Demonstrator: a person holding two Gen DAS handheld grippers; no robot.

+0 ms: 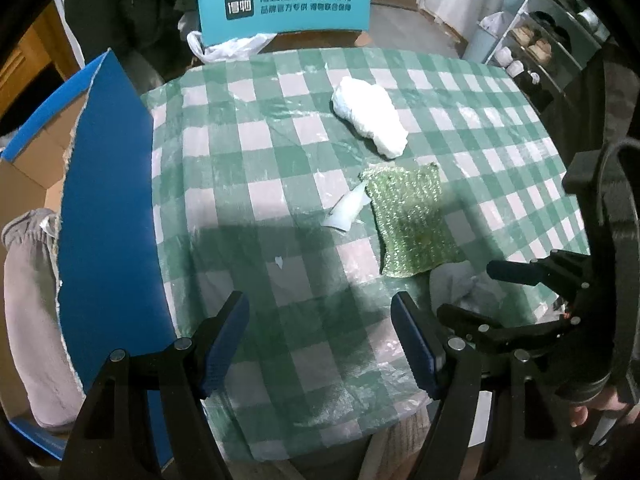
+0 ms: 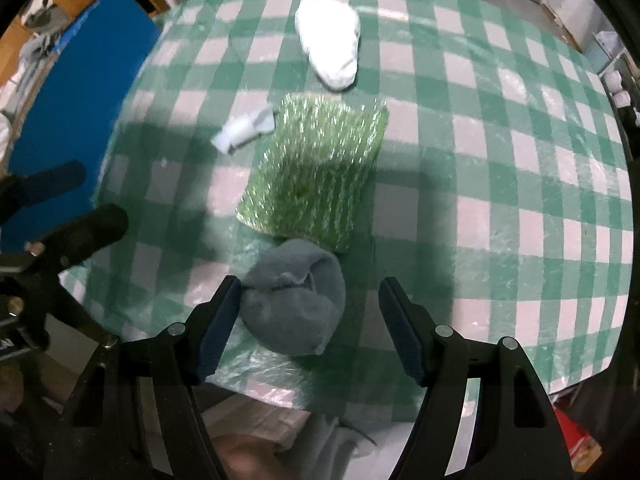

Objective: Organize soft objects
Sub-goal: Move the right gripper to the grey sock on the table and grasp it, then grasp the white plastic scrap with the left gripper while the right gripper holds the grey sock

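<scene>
A rolled grey-blue sock (image 2: 294, 300) lies near the table's front edge, between the open fingers of my right gripper (image 2: 310, 322); it touches the left finger. In the left wrist view the sock (image 1: 460, 284) is partly hidden behind the right gripper (image 1: 472, 292). A sparkly green scouring cloth (image 2: 316, 170) (image 1: 412, 220) lies flat just beyond it. A white rolled cloth (image 2: 330, 46) (image 1: 370, 116) lies farther back. My left gripper (image 1: 320, 338) is open and empty above the tablecloth; it also shows in the right wrist view (image 2: 88, 196).
The table has a green-and-white checked cover (image 1: 280, 168). A small scrap of white plastic (image 1: 348, 208) (image 2: 244, 130) lies left of the green cloth. A blue-edged cardboard box (image 1: 104, 208) stands at the left. A teal chair (image 1: 284, 6) is behind the table.
</scene>
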